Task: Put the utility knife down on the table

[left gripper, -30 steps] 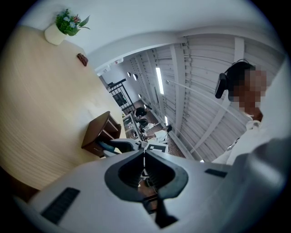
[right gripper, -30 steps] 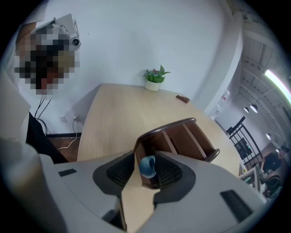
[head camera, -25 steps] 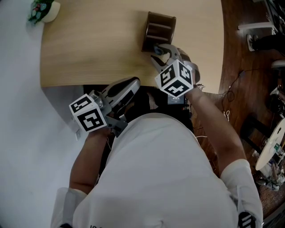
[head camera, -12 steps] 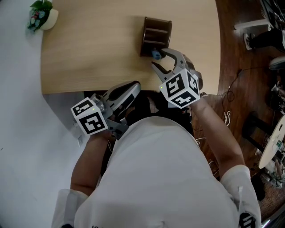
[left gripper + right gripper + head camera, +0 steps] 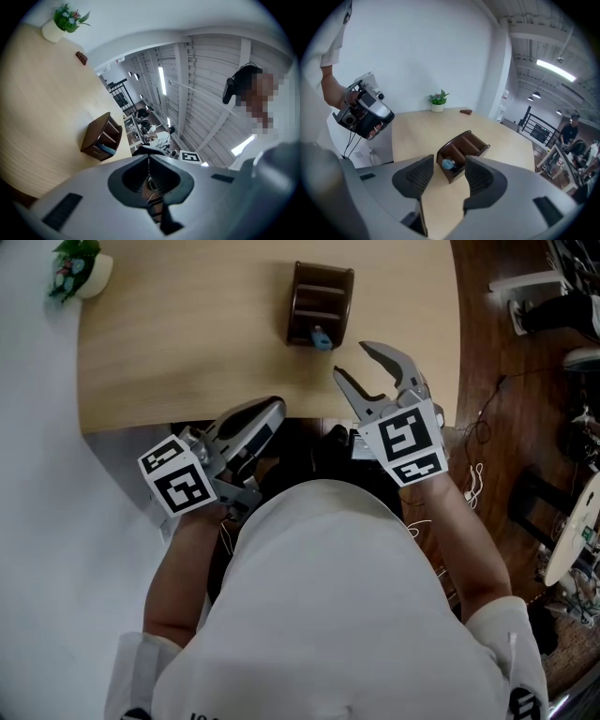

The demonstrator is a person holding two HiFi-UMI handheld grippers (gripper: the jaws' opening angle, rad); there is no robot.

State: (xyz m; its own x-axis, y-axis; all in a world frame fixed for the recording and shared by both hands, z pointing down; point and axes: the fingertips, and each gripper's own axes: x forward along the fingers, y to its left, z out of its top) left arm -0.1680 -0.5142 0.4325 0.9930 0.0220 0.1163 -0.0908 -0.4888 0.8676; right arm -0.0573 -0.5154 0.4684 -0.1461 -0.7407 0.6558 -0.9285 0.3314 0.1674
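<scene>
**Knife yet to reach the bench**

Head view: right of centre, the right tool (image 5: 349, 359) has just been opening its jaws. They stand spread and empty, near the holder (image 5: 319, 296) at top centre. What appears to be the knife (image 5: 321, 337), blue-ended, sits in the holder's near compartment. At lower left, the left tool (image 5: 265, 414) is pressed together off the edge of the bench (image 5: 187, 343).

Left gripper view: the jaws meet with nothing between them.

Right gripper view: the wide jaws frame the holder and knife, touching neither. On this showing, lifting it out and laying it down both remain.
</scene>
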